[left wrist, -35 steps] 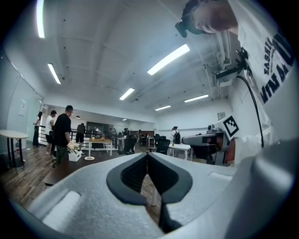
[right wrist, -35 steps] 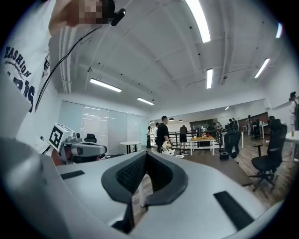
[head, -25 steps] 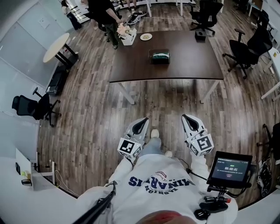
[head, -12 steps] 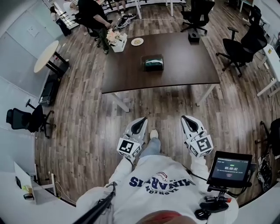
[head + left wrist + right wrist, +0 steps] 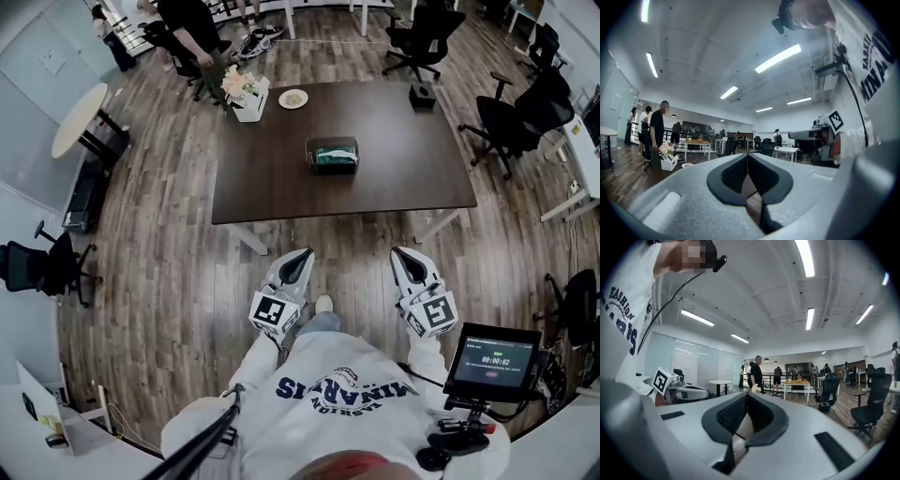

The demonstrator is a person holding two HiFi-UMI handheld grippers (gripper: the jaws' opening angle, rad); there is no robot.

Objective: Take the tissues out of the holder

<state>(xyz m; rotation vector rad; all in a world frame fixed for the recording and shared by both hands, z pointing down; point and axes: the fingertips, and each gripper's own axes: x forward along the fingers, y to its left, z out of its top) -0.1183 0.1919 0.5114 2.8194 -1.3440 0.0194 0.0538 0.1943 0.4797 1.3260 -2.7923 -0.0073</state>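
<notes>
The left claw (image 5: 298,258) is pressed shut and empty, held level over the wood floor (image 5: 159,262), short of the table (image 5: 272,178). Well ahead of it and slightly right, mid-table, stands the holder (image 5: 319,146), with the tissues (image 5: 335,159) apparently inside. The right claw (image 5: 405,255) is likewise closed on nothing. I judge this the approach. The next move calls for reaching the table's near edge, opening one claw and pinching the tissues. Far beyond the claws a flower box (image 5: 246,94) and plate (image 5: 292,97) sit left, a small black box (image 5: 423,94) right, office chairs (image 5: 511,117) further right.
</notes>
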